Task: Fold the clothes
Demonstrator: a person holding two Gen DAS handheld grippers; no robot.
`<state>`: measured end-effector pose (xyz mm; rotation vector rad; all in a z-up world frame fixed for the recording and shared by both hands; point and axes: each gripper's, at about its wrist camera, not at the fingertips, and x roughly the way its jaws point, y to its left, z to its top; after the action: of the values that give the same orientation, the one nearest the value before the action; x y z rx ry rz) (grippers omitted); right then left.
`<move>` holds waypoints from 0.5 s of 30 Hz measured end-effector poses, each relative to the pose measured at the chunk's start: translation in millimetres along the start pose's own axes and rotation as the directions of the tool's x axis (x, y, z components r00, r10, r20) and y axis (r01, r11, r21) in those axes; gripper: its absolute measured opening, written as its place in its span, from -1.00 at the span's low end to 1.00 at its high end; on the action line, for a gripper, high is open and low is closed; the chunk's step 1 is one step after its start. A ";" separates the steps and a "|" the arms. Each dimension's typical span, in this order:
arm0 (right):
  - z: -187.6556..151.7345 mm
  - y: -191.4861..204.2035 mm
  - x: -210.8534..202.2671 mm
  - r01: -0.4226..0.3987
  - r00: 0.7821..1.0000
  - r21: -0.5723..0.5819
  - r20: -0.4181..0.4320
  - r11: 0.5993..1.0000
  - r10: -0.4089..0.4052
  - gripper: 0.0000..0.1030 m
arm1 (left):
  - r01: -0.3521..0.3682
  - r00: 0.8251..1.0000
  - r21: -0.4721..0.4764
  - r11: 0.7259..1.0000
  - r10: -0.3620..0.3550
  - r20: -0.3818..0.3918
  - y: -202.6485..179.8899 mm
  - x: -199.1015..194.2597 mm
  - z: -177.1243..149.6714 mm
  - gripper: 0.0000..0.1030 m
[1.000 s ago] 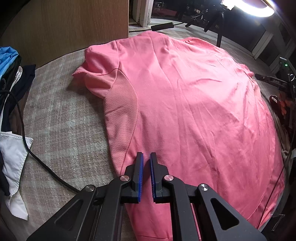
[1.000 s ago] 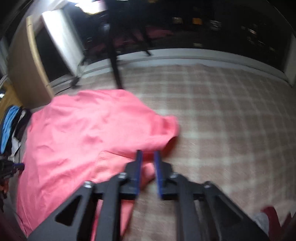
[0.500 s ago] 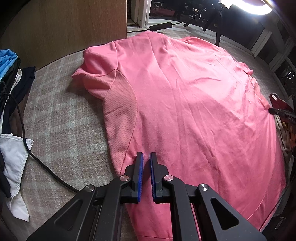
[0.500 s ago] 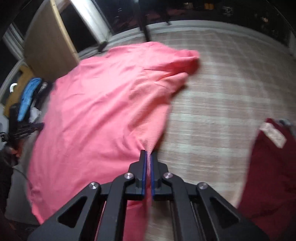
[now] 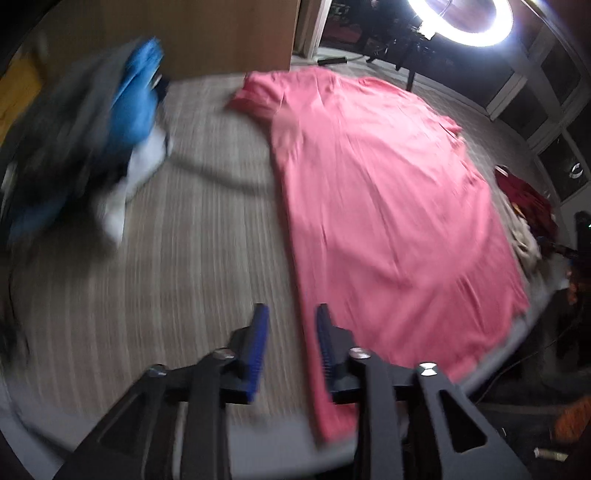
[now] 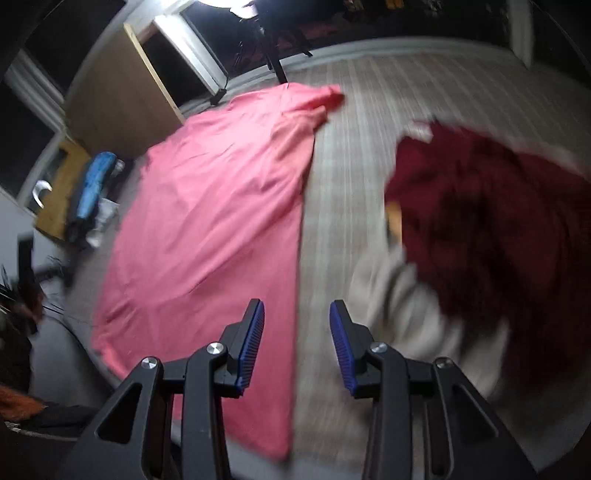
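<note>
A pink shirt (image 5: 388,206) lies spread flat on the checked surface (image 5: 192,266), sleeves at the far end. My left gripper (image 5: 291,332) hovers over the shirt's left side edge near the hem. Its jaws are opening and nothing is pinched between them; mostly bare surface shows in the gap. In the right wrist view the pink shirt (image 6: 214,214) fills the left half. My right gripper (image 6: 297,325) hangs above its right side edge, which runs through the gap below. Its jaws are also opening and grip nothing. Both views are motion-blurred.
A pile of blue, white and dark clothes (image 5: 136,96) lies left of the shirt, with a black cable (image 5: 221,179) beside it. A dark red garment (image 6: 498,221) on a pale one (image 6: 406,302) lies to the right. A ring light (image 5: 465,18) and a wooden panel (image 5: 184,33) stand beyond.
Both grippers were shut at the shirt's side edges; now both stand open and have drawn back and up toward the hem. The clothes pile and the red garment have come into view.
</note>
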<state>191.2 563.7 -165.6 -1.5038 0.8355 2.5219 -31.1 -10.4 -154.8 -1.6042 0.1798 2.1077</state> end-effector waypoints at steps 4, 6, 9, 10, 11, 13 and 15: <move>-45.2 5.5 15.2 0.020 0.997 0.006 -0.068 1.000 -0.020 -0.29 | 0.002 0.995 0.031 1.000 0.001 -0.105 -25.8 27.0 -52.1 -0.30; -58.2 11.2 27.3 0.041 0.994 -0.024 -0.104 0.999 -0.044 -0.29 | -0.006 0.991 0.036 0.999 0.011 -0.134 -35.4 45.2 -67.0 -0.30; -69.4 17.6 35.3 0.069 0.989 -0.054 -0.130 0.996 -0.075 -0.29 | -0.029 0.988 0.013 0.999 0.031 -0.152 -37.8 59.9 -76.6 -0.30; -72.3 18.3 36.1 0.077 0.988 -0.060 -0.132 0.995 -0.084 -0.29 | -0.049 0.986 0.017 0.999 0.051 -0.158 -38.2 62.6 -78.6 -0.30; -74.9 18.5 36.5 0.086 0.987 -0.063 -0.133 0.994 -0.093 -0.29 | -0.052 0.986 0.017 0.998 0.054 -0.160 -38.5 64.3 -79.2 -0.30; -80.0 17.2 37.6 0.103 0.984 -0.064 -0.142 0.993 -0.111 -0.29 | -0.056 0.985 0.017 0.998 0.058 -0.165 -38.8 67.4 -80.1 -0.30; -84.1 17.3 38.1 0.103 0.984 -0.069 -0.142 0.992 -0.112 -0.29 | -0.040 0.983 0.012 0.999 0.042 -0.176 -39.3 71.2 -81.0 -0.51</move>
<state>232.0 499.9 -221.2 -1.7201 0.6790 2.4055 43.2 13.9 -238.9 -1.7966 0.2822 1.9906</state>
